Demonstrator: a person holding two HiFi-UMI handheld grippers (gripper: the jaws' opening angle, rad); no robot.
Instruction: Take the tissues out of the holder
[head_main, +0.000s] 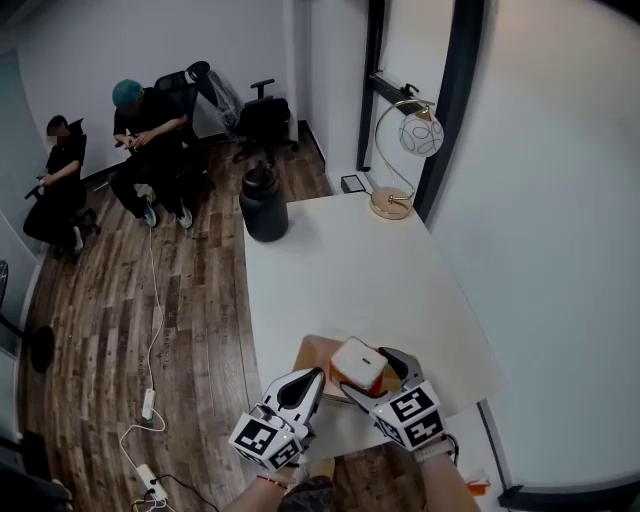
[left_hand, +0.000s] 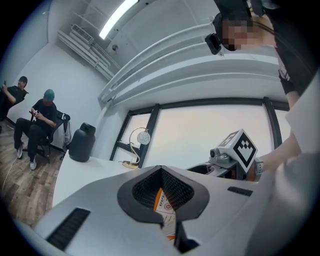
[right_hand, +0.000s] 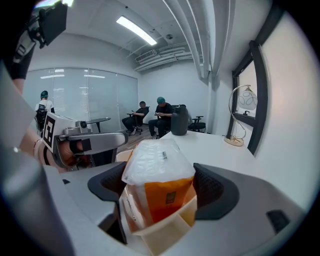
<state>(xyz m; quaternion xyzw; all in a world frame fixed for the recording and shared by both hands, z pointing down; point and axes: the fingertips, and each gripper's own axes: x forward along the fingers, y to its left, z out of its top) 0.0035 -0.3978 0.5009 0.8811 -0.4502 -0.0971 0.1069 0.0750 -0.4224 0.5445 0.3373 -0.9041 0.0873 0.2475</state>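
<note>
at the near edge of a white table (head_main: 340, 270), a beige holder (right_hand: 165, 230) with a tissue pack (right_hand: 155, 160) standing in it.
right gripper (right_hand: 159, 184) jaws stand wide apart either side of the pack; left gripper (left_hand: 163, 195) is pinched on a thin orange and white wrapper (left_hand: 165, 205).

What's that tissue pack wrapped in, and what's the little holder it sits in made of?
Tissue pack: thin glossy plastic film, clear on top with an orange band; it crinkles and catches the light. Holder: matte cream with thin flat walls; it looks like pale wood or plastic, hard to say which.
</note>
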